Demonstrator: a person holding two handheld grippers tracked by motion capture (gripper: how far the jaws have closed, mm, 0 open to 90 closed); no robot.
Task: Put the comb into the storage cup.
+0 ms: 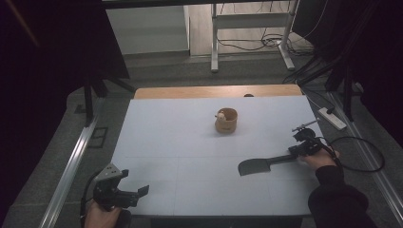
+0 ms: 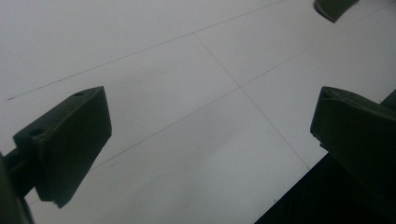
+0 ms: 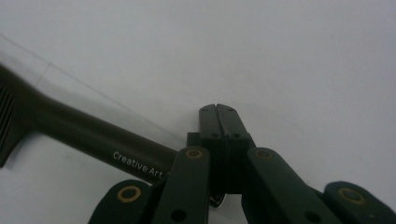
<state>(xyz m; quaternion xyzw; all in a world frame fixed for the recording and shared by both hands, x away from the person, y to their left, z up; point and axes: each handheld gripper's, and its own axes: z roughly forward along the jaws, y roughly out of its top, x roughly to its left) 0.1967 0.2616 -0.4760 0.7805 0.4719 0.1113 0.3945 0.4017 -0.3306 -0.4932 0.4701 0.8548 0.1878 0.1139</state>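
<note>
Brush lies flat on the white table, near its right edge, its handle at my right tongs; they are closed, though I cannot tell whether they pinch it. My left tongs gape wide, holding nothing, at the near left corner.
</note>
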